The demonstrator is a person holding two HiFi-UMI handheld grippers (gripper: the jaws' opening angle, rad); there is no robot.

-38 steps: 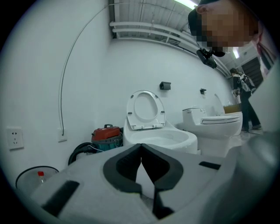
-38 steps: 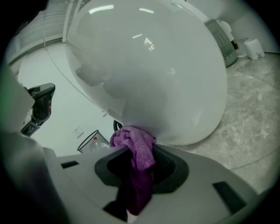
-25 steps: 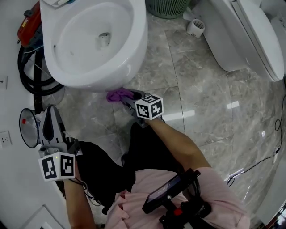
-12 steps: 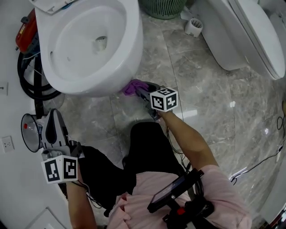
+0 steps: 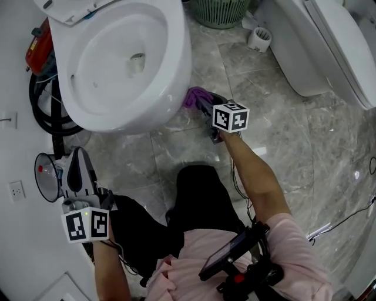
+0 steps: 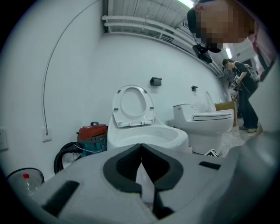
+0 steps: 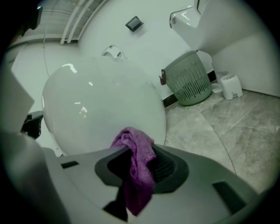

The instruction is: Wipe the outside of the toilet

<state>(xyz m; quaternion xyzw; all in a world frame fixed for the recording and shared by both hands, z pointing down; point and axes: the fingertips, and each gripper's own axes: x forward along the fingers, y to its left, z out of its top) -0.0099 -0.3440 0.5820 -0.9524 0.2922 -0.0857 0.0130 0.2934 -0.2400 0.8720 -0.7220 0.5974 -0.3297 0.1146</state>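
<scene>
The white toilet (image 5: 126, 59) stands with its seat up, bowl open to the head view. My right gripper (image 5: 202, 103) is shut on a purple cloth (image 5: 195, 96), which presses against the right outer side of the bowl low down. The right gripper view shows the purple cloth (image 7: 135, 168) bunched between the jaws, right against the curved white toilet (image 7: 100, 113) wall. My left gripper (image 5: 78, 170) is shut and holds nothing, down at the left near the wall, well away from the bowl; its own view shows the toilet (image 6: 144, 135) ahead.
A red vacuum (image 5: 38, 41) with black hose (image 5: 44, 114) sits left of the toilet. A green basket (image 5: 220, 10) and white cup (image 5: 258, 38) stand at the back. A second toilet (image 5: 329, 47) is at the right. The person's dark legs (image 5: 200, 200) are below the bowl. Cables (image 5: 346, 214) lie right.
My right gripper has slid the purple cloth along the bowl's outside, from under its front rim round to the right side and farther back. The left gripper stayed near the wall.
</scene>
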